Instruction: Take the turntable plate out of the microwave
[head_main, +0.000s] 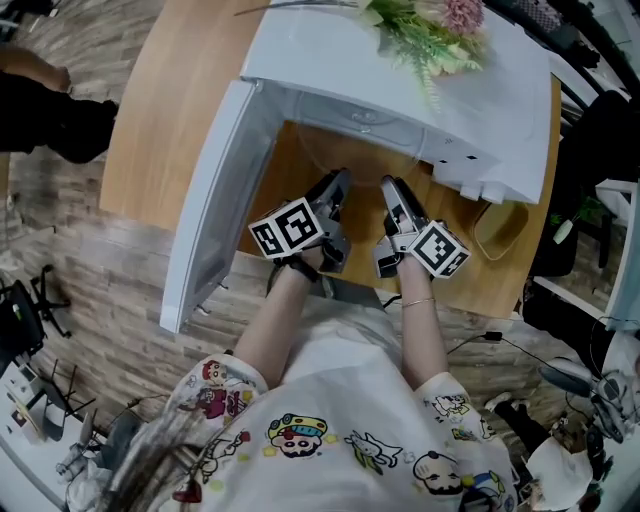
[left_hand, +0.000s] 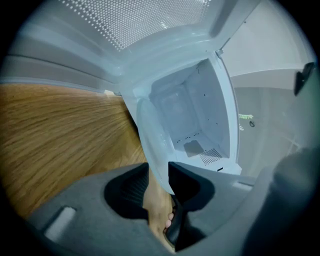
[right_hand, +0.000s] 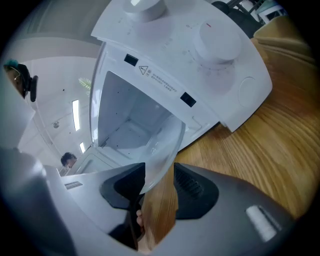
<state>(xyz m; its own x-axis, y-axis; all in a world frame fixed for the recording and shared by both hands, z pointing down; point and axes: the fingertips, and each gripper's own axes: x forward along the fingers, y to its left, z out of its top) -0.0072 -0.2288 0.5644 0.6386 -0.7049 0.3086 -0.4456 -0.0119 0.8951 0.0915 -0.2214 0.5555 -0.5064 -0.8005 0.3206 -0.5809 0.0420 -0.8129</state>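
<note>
looks like the tail of the job: lifting out done, setting down in hand. under everything, a wooden surface (head_main: 190, 100), with only a narrow strip of it between the oven front and the near edge, and that edge close behind both tools. straight ahead of the tools, a white microwave (head_main: 330, 60), cavity gaping and empty. just left of the left tool, its door (head_main: 215, 200) swung wide, a wall to mind on that side. clear of the cavity and just before the opening, the glass plate (right_hand: 160, 145), low over the wood, rim reaching back between both pairs of jaws. right tool (right_hand: 160, 171) pinching that rim. left tool (left_hand: 159, 175) spread, rim standing between the jaws with no squeeze to be seen. next, probably: ease the plate flat onto the wood, loosen the right tool, draw both straight back, keeping off the door and short of the near edge.
</note>
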